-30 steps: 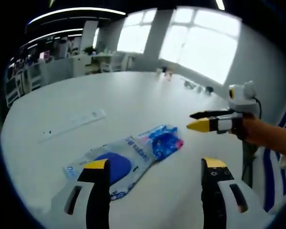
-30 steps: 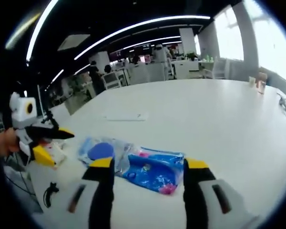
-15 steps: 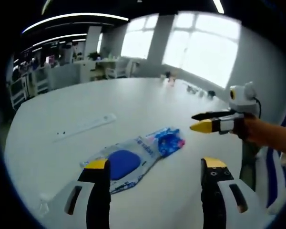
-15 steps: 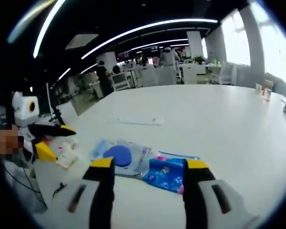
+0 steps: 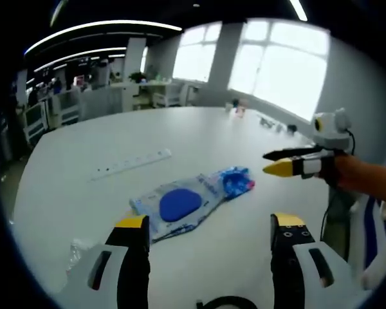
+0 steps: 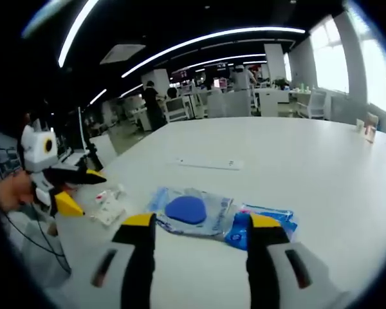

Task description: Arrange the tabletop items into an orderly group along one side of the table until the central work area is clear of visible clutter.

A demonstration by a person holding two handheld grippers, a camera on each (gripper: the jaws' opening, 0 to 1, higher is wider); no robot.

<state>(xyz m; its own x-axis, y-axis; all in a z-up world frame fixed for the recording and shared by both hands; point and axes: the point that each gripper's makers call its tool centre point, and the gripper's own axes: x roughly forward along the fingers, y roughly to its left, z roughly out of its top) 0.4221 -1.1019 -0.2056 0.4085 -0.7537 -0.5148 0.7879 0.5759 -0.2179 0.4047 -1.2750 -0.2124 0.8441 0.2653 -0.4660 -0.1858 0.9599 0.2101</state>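
Both views have drawn back from the clear packet with the blue disc (image 5: pixel 178 206) and the blue packet (image 6: pixel 260 222) touching it mid-table, while the left gripper (image 5: pixel 209 226) and right gripper (image 6: pixel 194 224) stay wide and empty, so clearing has yet to start.

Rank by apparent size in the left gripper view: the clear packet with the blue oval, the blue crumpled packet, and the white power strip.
1. Clear packet with the blue oval, clearly largest.
2. White power strip, long but thin; it lies farther off, so its true size is unsure.
3. Blue crumpled packet, smallest, touching the clear packet's far end.
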